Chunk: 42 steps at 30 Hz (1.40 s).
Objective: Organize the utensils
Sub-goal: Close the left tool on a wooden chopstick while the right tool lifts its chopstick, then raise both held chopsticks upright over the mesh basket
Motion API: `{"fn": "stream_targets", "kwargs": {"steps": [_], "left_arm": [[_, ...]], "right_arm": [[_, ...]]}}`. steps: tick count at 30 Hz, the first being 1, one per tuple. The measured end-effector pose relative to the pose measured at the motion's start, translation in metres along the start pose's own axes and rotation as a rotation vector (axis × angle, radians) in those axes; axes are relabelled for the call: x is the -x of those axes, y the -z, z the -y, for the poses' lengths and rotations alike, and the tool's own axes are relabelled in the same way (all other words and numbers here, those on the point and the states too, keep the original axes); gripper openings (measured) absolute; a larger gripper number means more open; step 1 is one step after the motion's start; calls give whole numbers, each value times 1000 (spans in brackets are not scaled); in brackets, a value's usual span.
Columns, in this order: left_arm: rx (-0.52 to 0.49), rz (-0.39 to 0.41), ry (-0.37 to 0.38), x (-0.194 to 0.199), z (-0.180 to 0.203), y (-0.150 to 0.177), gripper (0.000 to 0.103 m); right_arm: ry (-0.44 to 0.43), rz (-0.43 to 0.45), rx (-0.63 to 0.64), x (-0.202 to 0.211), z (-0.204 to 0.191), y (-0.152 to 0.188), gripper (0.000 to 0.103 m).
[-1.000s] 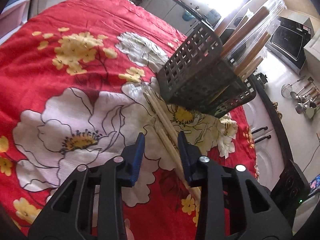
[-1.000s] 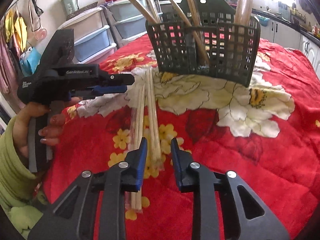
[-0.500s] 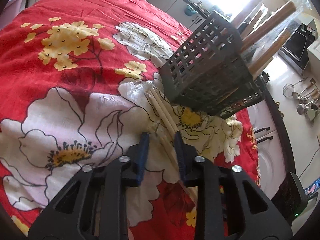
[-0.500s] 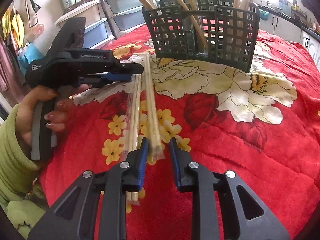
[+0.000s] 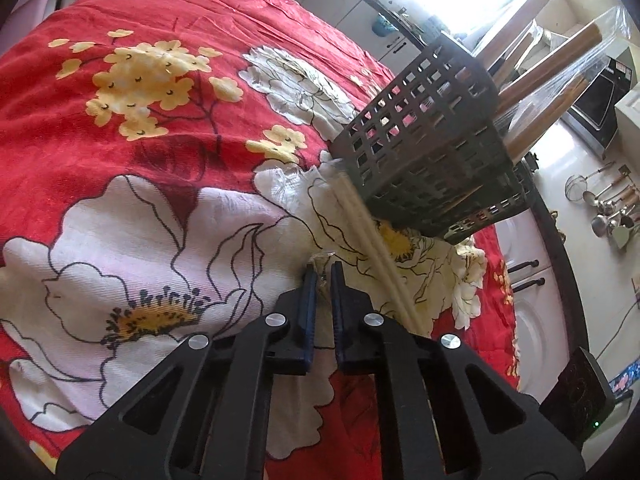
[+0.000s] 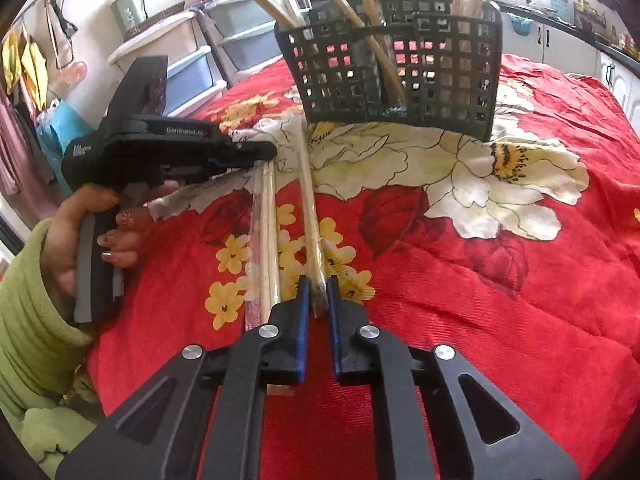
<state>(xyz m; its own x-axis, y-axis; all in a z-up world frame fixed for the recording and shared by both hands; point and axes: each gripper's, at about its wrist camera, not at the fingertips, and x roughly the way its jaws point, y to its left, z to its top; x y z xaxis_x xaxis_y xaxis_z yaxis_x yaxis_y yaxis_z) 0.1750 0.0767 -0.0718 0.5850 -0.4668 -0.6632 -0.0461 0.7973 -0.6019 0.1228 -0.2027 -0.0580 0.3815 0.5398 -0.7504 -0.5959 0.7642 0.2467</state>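
Note:
Two pairs of pale chopsticks in clear plastic sleeves lie side by side on the red flowered cloth [image 6: 500, 280], in front of a dark green lattice basket [image 6: 400, 72] holding wooden utensils. My right gripper [image 6: 316, 285] is closing tight on the near end of the right pair [image 6: 307, 200], pads pressing it. My left gripper [image 6: 266, 156], held by a hand in a green sleeve, pinches the far end of the left pair [image 6: 267, 236]. In the left wrist view the left gripper [image 5: 323, 271] is closing on crinkled sleeve plastic. The other pair [image 5: 362, 222] runs past it toward the basket [image 5: 432, 152].
Plastic drawer units [image 6: 208, 60] stand behind the bed-like surface on the left. White kitchen cabinets [image 6: 560, 36] line the far right. Ladles and strainers [image 5: 608, 208] hang on a wall beyond the cloth's edge. A small black device [image 5: 576, 392] sits at the lower right.
Both grippers have gone from open to shut. The left gripper edged forward and closed on the left pair's sleeve end; the right closed on the right pair's near end.

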Motion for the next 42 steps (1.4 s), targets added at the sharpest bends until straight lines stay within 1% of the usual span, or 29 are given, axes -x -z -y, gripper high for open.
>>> {"fn": "stream_targets", "kwargs": {"steps": [5,9,13,17,23,28,32,39,42], "left_arm": [[-7,52,16,20,4,-2,3],[-22,105,38,42,12,-6,3],[-37,136,64,57,23,-8,3],[-52,156,85,67,32,-8,3],[-73,182,113,78,47,-9,3],[-83,198,130,86,53,-10,3],[-98,220,144,96,60,-13,3],[-160,278,174,116,87,-24,3],[-199,296,160,121,97,-29,3]], "right_arm": [[-4,62,-3,15,1,-2,7],[-1,114,13,32,-2,-6,7],[15,171,40,51,-8,-13,6],[43,219,77,67,-15,-23,6],[52,284,105,85,-20,-35,6],[53,356,140,103,-27,-46,6],[53,388,148,111,-29,-56,6],[47,434,140,119,-27,-71,5],[51,451,145,124,-27,-77,6]]}}
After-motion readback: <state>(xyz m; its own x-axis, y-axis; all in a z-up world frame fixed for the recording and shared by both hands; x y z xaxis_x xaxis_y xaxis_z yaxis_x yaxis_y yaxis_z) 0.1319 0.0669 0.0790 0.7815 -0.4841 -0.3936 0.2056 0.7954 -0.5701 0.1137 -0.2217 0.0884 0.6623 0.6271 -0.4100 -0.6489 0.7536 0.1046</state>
